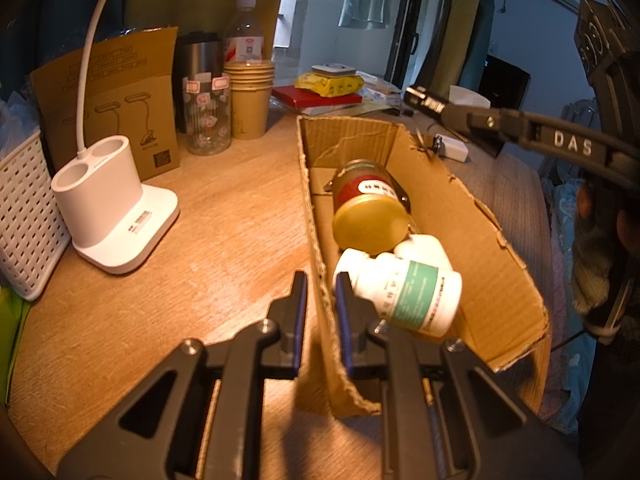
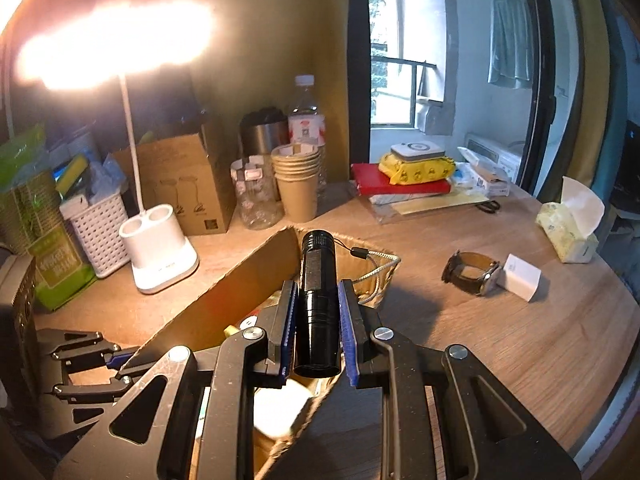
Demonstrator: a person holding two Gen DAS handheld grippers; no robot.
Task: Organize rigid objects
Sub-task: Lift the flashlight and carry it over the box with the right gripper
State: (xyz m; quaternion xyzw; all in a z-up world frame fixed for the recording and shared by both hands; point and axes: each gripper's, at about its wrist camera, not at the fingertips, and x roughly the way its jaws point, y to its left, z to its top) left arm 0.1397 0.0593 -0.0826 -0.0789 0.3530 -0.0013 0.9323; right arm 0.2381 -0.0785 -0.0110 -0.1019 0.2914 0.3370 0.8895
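Note:
An open cardboard box [image 1: 448,216] lies on the wooden table. In it are a red-labelled jar with a yellow lid [image 1: 370,208], a white pill bottle with a green label [image 1: 404,292] and another white bottle [image 1: 424,250]. My left gripper [image 1: 322,280] is shut on the box's left wall. My right gripper [image 2: 318,286] is shut on a black flashlight [image 2: 318,292] and holds it over the box [image 2: 224,300]. The flashlight also shows in the left wrist view [image 1: 430,102], above the box's far end. A wristwatch [image 2: 472,272] and a white charger [image 2: 520,276] lie on the table to the right.
A white lamp base [image 1: 108,208], a white basket [image 1: 24,216], a brown carton [image 1: 116,100], a glass jar [image 1: 208,116], stacked paper cups [image 1: 250,96] and a water bottle [image 1: 244,32] stand at the back left. Books [image 2: 400,184] and a tissue pack [image 2: 568,228] lie further right.

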